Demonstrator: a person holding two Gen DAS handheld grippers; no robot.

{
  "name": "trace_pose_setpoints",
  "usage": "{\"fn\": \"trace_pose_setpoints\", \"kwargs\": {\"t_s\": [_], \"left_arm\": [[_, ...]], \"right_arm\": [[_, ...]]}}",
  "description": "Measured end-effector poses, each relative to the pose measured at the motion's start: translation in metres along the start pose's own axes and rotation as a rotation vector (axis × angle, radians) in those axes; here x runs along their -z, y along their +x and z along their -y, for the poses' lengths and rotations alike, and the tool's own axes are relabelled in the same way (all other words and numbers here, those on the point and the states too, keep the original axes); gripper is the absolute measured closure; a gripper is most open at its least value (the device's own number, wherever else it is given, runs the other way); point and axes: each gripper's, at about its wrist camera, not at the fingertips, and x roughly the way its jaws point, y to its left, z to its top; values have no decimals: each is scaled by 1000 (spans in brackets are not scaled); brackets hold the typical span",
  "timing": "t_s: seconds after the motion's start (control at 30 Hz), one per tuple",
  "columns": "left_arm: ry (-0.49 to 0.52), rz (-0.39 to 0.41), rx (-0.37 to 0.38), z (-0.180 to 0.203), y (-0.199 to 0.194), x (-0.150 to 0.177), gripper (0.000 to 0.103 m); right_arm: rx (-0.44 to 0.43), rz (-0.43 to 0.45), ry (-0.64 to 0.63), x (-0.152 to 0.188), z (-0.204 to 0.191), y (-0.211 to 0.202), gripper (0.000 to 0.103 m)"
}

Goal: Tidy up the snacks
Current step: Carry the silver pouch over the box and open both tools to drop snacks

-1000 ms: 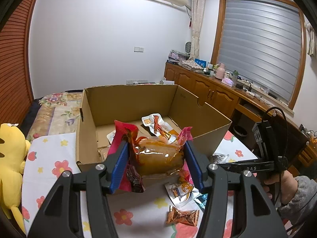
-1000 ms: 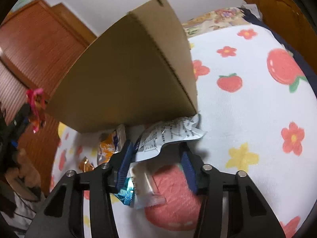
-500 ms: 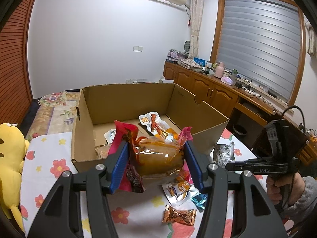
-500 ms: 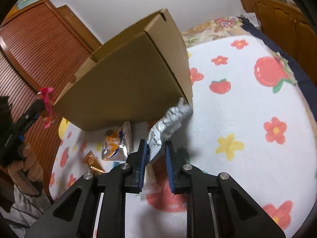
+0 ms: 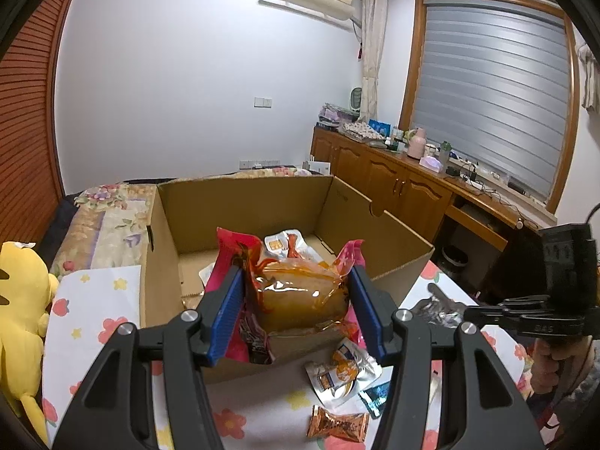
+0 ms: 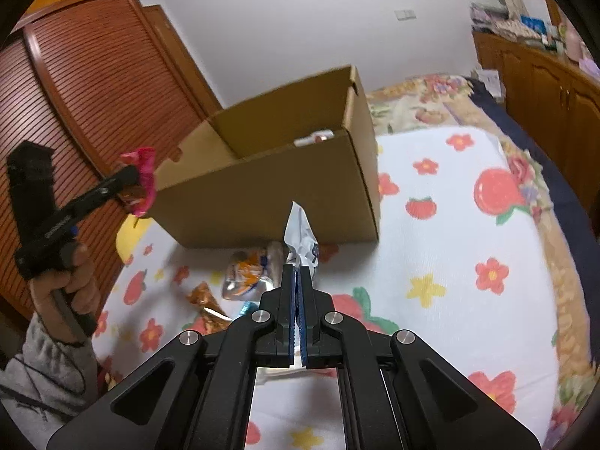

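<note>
Both grippers are loaded for the drop-in step: the left gripper, fingers clamped on a pink-edged clear snack pouch, hovers at the open brown cardboard box while the right gripper, fingers pinched together on a crumpled silver foil packet, must next lift over the box's wall, and 3 snacks lie on the floral bedspread.

A brown cardboard box is sitting mid-frame on a white blanket printed with red and yellow flowers; lower centre, a possibly copper-orange foil wrapper is glinting.
</note>
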Motion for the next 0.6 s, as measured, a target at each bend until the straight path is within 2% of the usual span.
{"fn": "trace_pose_setpoints", "kwargs": {"t_s": [0.27,0.6], "left_arm": [[5,35,-21,-4,4,-18,47],[12,49,-58,-15,22,-37,47]], "right_arm": [[-14,77,-64,-20,-19,-29,103],[-1,184,-181,-70,-44,-46,103]]}}
